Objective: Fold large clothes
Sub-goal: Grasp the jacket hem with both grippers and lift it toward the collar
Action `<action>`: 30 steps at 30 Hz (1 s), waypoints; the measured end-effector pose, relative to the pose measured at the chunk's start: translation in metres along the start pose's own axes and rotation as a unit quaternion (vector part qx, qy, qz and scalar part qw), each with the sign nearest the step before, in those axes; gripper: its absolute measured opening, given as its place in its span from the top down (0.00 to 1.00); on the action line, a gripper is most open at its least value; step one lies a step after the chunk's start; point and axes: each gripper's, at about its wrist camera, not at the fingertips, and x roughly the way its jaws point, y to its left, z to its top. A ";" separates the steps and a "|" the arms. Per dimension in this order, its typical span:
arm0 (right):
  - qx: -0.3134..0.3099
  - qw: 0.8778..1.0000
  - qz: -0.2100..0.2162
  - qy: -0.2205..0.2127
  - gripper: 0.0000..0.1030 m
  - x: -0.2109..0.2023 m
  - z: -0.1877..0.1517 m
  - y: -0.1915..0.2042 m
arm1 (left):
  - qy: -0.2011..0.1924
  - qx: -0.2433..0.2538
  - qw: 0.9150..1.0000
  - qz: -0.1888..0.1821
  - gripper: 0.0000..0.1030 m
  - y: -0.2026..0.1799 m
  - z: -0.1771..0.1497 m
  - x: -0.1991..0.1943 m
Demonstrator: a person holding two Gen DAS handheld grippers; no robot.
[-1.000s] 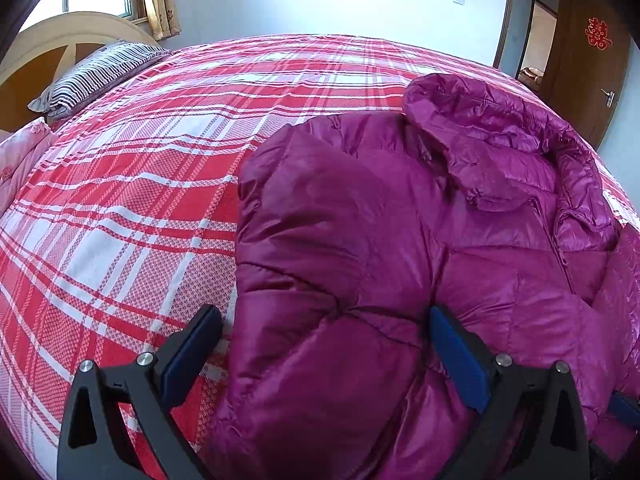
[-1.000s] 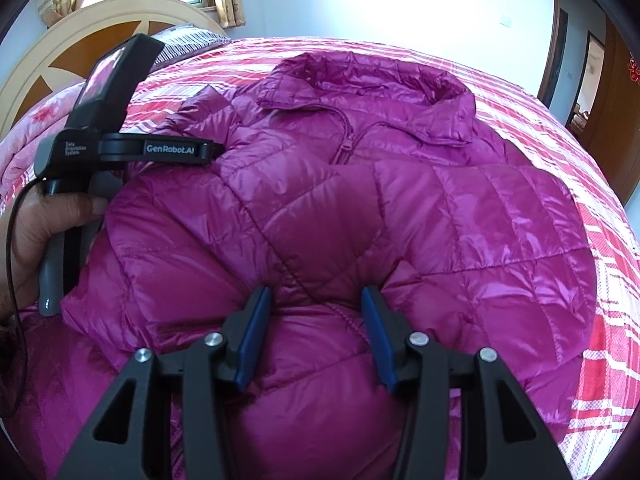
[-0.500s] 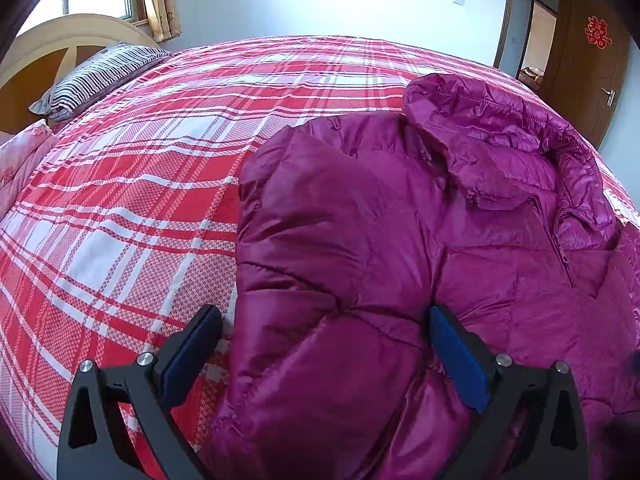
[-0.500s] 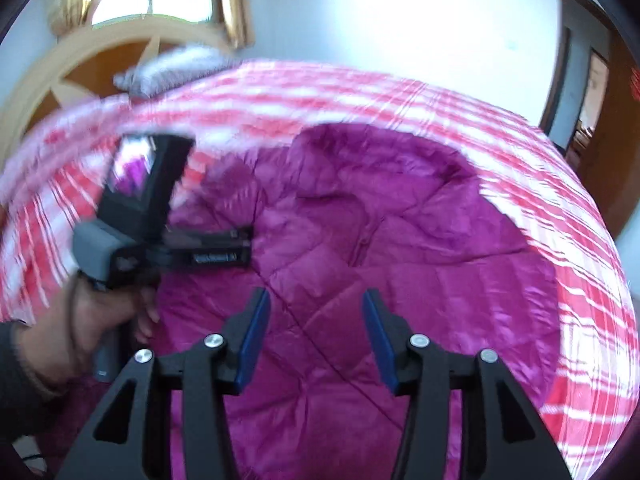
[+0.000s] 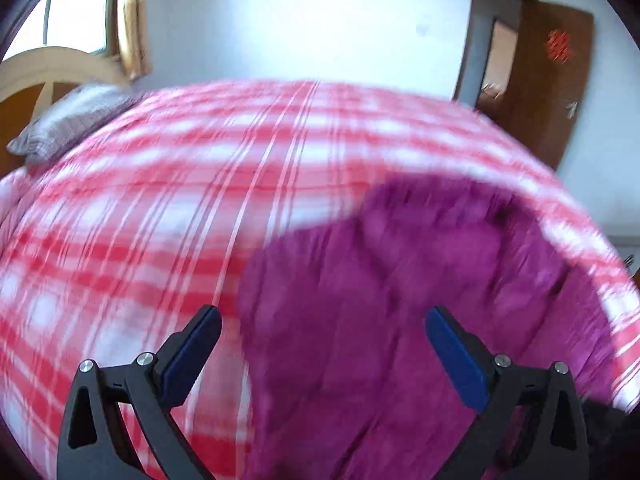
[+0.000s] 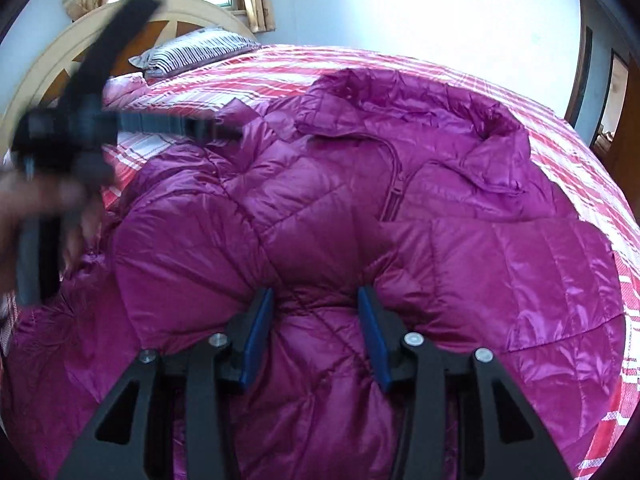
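the jacket (image 6: pixel 360 240), a magenta quilted puffer, lies zip-up across the middle of the bed (image 6: pixel 580 128), collar toward the upper centre of the right-wrist frame, both sleeves apparently folded in over the chest.

the right gripper (image 6: pixel 316 328) sits at lower centre of its frame with its jaws part-closed around a puffed ridge of the jacket; the quilting bunches inward at both pads, so it reads as grasping the jacket. the left gripper (image 5: pixel 320 356) hangs released, jaws spread wide with nothing pinched between them, above the jacket's left edge where it meets the plaid cover.

the step in hand looks like gathering the lower part to fold it up toward the collar. to do it well, the right grip should take both layers of the slippery shell, not just the top skin, and the left should come in on the same hem line before any lift, so the fold rises evenly and the tucked sleeves stay put.

the right-wrist view alone shows the zip, the collar, the pillow (image 6: pixel 192 50) at upper left, and the left gripper's body with the person's hand (image 6: pixel 44 200), blurred, at the left edge. the left-wrist view, heavily smeared, alone shows the bare cover at left of the jacket and the door (image 5: pixel 556 92) at upper right.
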 end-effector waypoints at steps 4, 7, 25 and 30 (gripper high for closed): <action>0.018 1.000 0.022 -0.004 0.54 -0.002 0.000 -0.008 | 0.019 0.061 0.998 0.013 0.01 -0.024 0.046 0.042; 0.023 0.999 0.027 -0.008 0.54 -0.005 0.000 -0.010 | 0.024 0.111 0.993 0.041 0.01 -0.037 0.063 0.073; 0.047 0.997 0.060 -0.024 0.53 -0.012 0.001 -0.020 | 0.025 0.215 0.974 -0.061 0.88 -0.083 0.050 0.089; 0.122 0.988 0.086 -0.048 0.48 -0.045 0.027 -0.064 | 0.026 0.214 0.974 -0.064 0.88 -0.078 0.038 0.089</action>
